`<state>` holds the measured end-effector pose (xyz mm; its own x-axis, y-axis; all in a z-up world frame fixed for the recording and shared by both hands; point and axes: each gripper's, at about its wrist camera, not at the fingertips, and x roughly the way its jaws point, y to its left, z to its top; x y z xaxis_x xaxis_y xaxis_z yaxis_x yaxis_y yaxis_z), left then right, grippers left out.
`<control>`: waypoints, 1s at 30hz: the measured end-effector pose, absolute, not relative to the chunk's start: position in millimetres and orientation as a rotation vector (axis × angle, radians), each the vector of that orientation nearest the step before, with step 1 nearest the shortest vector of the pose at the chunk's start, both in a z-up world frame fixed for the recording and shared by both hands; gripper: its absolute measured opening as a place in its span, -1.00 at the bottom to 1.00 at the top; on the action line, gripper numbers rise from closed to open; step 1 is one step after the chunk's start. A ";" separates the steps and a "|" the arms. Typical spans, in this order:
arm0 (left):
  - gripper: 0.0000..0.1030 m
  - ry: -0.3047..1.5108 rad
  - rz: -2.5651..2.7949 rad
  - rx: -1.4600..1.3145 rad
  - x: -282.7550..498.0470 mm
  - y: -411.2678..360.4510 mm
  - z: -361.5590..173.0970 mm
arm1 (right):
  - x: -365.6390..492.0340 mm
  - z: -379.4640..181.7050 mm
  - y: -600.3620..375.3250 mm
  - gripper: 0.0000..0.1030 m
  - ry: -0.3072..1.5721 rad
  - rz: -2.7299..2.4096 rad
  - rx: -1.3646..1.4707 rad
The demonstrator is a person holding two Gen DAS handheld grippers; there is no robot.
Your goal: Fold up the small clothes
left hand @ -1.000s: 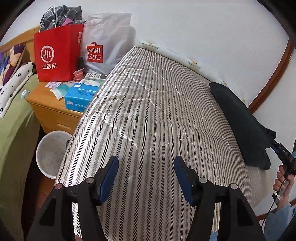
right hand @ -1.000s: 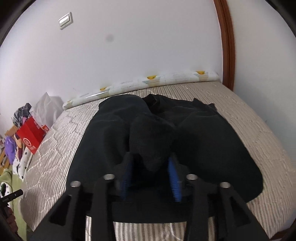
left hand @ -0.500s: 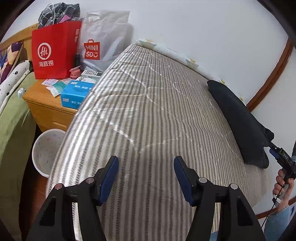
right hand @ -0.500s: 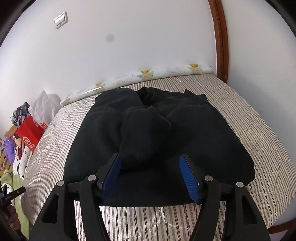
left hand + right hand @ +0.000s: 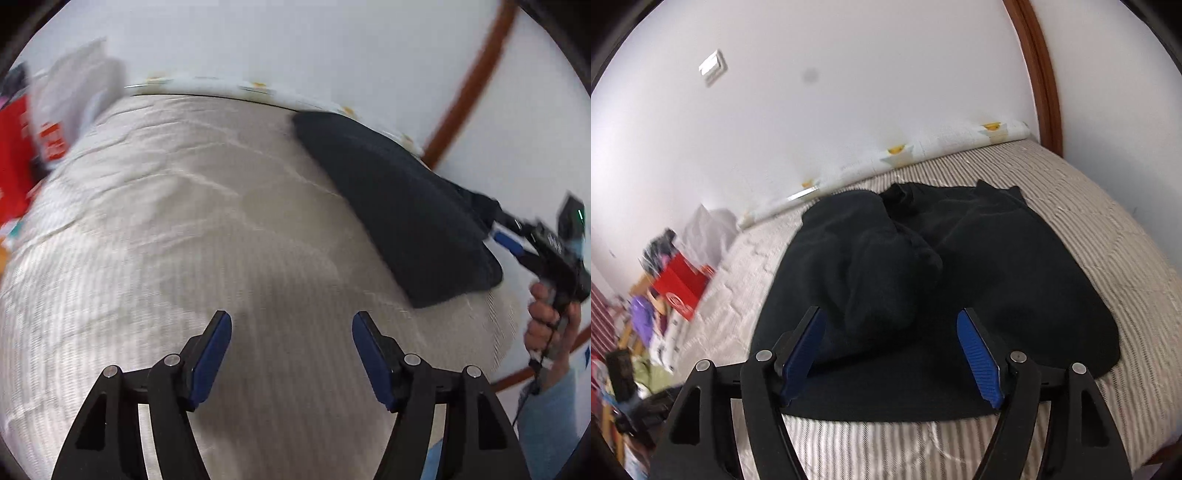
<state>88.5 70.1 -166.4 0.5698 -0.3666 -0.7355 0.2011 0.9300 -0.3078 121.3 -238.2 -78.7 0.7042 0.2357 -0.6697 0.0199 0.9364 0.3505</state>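
Observation:
A black garment [image 5: 979, 266] lies spread on the striped bed [image 5: 1108, 229], with a folded hump of its cloth [image 5: 882, 280] in the middle. My right gripper [image 5: 892, 317] hovers over its near edge, jaws opening; the hump lies between them but the pads do not press it. In the left wrist view the same garment [image 5: 399, 199] lies at the far right of the bed [image 5: 184, 221]. My left gripper [image 5: 291, 319] is over bare bedcover, jaws opening with nothing between them. The right gripper [image 5: 495, 229] shows there at the garment's edge, held by a hand [image 5: 546, 325].
A red paper bag [image 5: 14, 155] and a white shopping bag [image 5: 77, 99] stand past the bed's left end. A white wall [image 5: 849, 92] with a brown door frame [image 5: 1041, 74] runs behind the bed. A rolled patterned sheet [image 5: 905, 155] lies along the wall.
My right gripper let go of the garment's hump and its jaws spread wide. My left gripper swung right across the bed toward the garment; its view is now blurred.

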 end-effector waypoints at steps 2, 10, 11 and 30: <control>0.31 0.911 -0.391 -0.179 95.2 44.0 -166.8 | 132.3 -81.5 -237.8 0.42 0.778 0.140 0.359; 0.43 0.932 -0.449 -0.124 119.4 -35.0 -177.6 | 187.4 -109.2 -230.2 0.22 0.855 0.140 0.354; 0.43 0.928 -0.442 -0.118 120.9 -37.6 -177.6 | 191.2 -112.1 -230.8 0.16 0.864 0.146 0.362; 0.52 0.901 -0.403 0.053 126.3 -99.2 -180.5 | 114.9 -75.0 -333.9 -0.72 0.504 0.041 0.407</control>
<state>126.3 -99.2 -180.5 0.5516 -0.3189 -0.7707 0.3626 0.9238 -0.1228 114.9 -333.9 -75.0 0.8767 0.1371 -0.4611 0.0609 0.9192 0.3891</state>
